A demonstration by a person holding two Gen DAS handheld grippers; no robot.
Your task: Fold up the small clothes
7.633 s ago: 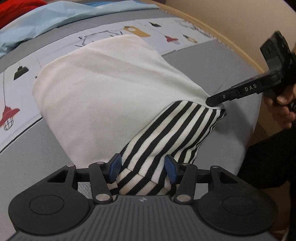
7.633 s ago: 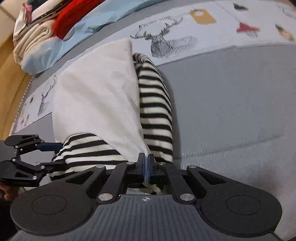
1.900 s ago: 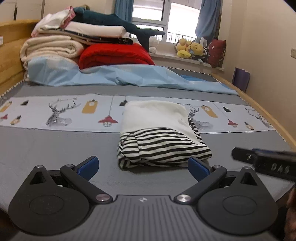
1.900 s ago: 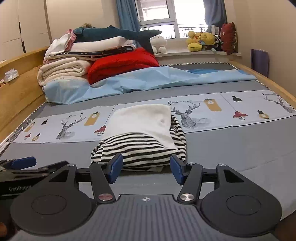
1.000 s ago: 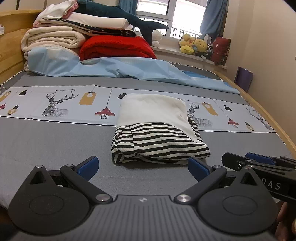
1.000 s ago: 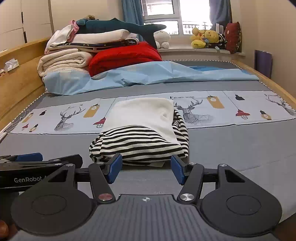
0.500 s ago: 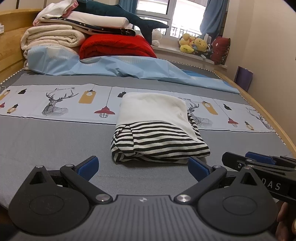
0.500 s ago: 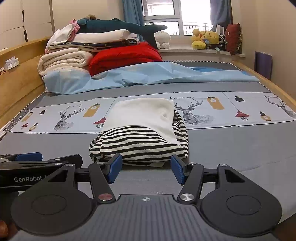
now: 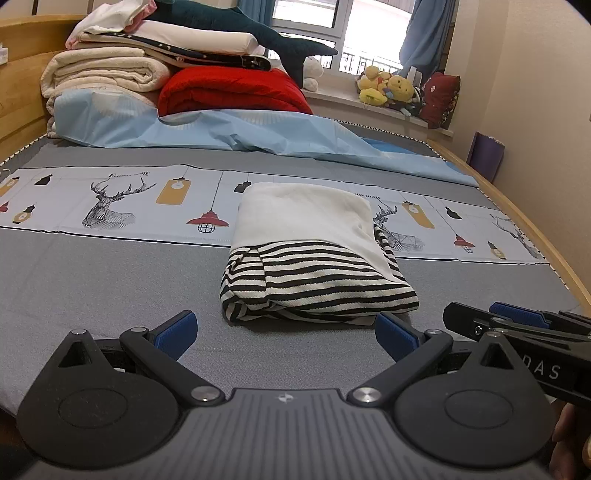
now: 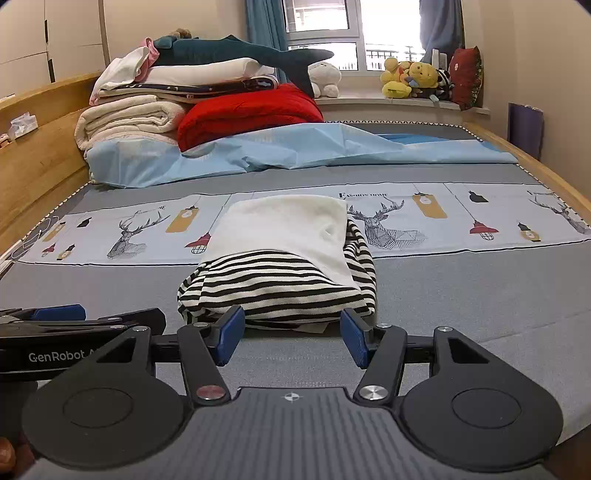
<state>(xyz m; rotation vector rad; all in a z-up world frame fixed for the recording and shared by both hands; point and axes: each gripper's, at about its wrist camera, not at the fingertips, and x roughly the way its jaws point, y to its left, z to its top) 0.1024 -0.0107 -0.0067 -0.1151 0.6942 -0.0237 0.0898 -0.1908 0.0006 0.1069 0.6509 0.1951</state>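
Daylight pours in from the window (image 10: 354,35) at the far end of the room and it's blown out to near white, so the panes show almost no detail and the bedding stacked just below it looks a bit washed and soft. Away from the window the light is even and fairly bright, with only a thin soft shadow under the near edge of the folded garment (image 9: 314,254), while the black gripper bodies closest to the lens go dark and flat. Both views have heavy fisheye bending, so the bed frame (image 10: 554,173) curves and the corners fall off to black.
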